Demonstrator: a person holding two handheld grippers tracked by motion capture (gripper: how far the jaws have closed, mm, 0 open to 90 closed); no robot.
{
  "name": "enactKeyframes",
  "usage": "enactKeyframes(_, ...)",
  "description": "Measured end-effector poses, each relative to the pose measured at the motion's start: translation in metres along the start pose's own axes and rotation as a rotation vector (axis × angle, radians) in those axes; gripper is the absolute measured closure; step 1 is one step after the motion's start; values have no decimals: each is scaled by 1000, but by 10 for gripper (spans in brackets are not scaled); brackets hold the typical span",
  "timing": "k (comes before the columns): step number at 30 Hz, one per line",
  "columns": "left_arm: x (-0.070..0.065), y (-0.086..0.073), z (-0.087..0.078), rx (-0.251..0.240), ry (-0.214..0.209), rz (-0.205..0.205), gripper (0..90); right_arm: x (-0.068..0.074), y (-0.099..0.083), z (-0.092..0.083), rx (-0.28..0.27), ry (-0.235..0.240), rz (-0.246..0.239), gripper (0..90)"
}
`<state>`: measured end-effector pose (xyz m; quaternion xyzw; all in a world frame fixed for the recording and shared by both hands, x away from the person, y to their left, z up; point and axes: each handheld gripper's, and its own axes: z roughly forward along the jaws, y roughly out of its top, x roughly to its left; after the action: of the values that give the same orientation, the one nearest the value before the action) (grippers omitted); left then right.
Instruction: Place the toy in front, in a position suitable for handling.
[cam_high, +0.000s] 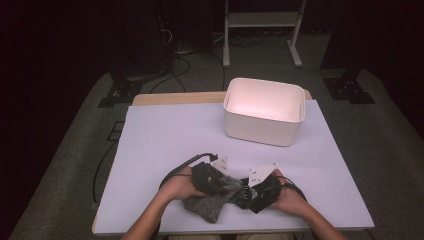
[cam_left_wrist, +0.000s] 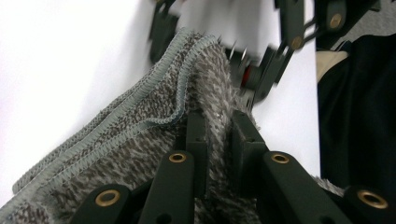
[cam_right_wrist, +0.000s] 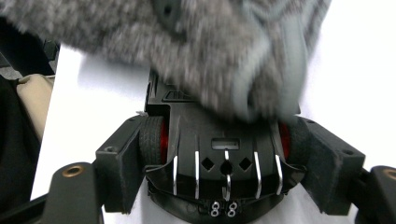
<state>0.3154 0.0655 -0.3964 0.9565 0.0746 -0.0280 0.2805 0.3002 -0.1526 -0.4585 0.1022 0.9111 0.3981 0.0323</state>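
Clamping down hard, the left gripper (cam_left_wrist: 219, 135) had its two black jaws pinched on a fold of the grey fuzzy cloth (cam_left_wrist: 140, 135), the pile bunched up between the pads and the stitched hem running away toward the white table (cam_left_wrist: 60, 56). Over on the other side, the right gripper (cam_right_wrist: 224, 172) stood with its jaws wide, and between them sat a black toy car (cam_right_wrist: 219, 163), red hubs showing behind its tyres and silver ribs across its body; the pads pressed against its sides, so that was a hold on the car. The cloth hung over the far end of the car, touching it. From the high view, both hands met at the near edge of the table, the left gripper (cam_high: 212, 176) and the right gripper (cam_high: 260, 190) close together, with the cloth (cam_high: 207, 205) spilling down in front of them toward the person. A white bin (cam_high: 263, 127) stood well apart at the far side of the table (cam_high: 160, 135), open at the top.
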Motion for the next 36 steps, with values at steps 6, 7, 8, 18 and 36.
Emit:
enactKeyframes(6, 9, -35, -22, -22, 47, -79, 790, -1, 0, 0, -4, 5, 1, 239)
enactKeyframes(7, 9, -35, -22, -22, 47, -79, 791, -1, 0, 0, -4, 5, 1, 239)
enactKeyframes(8, 10, -40, -25, -22, 55, -88, 791, -1, 0, 0, -4, 5, 1, 239)
enactKeyframes(18, 18, -56, -43, -39, 106, -143, 786, -1, 0, 1, 1, 0, -24, 239)
enactKeyframes(36, 6, -31, -9, -7, 33, -68, 784, 1, 5, -5, -33, 6, 14, 224)
